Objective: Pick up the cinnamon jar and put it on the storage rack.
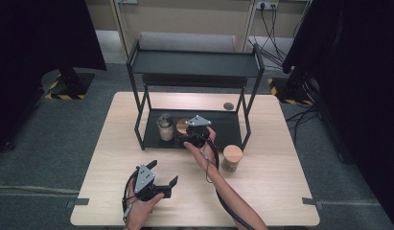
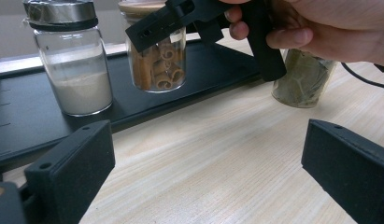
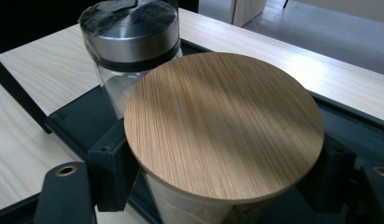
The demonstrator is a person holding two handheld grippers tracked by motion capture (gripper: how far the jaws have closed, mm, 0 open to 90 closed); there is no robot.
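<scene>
Right now the right claw (image 1: 186, 137) is clamped on a glass jar of cinnamon sticks (image 2: 158, 65), its black jaws pressing either side of the glass just below the round wooden lid (image 3: 224, 123). In the left gripper view the jar's base looks slightly clear of the black bottom tray (image 2: 213, 70) of the shelf rack (image 1: 194, 62), near the tray's front edge, though whether it touches I cannot tell. Just beside it on the same tray stands a glass jar of pale powder (image 2: 76, 60) with a metal lid. Outside the rack, on the desk (image 1: 281, 191) to the right, stands a third jar holding green leaves (image 2: 304, 79), also wooden-lidded. Nearer the person, the left claw (image 1: 162, 177) hangs low over the desk with its jaws spread wide and nothing between them.
</scene>
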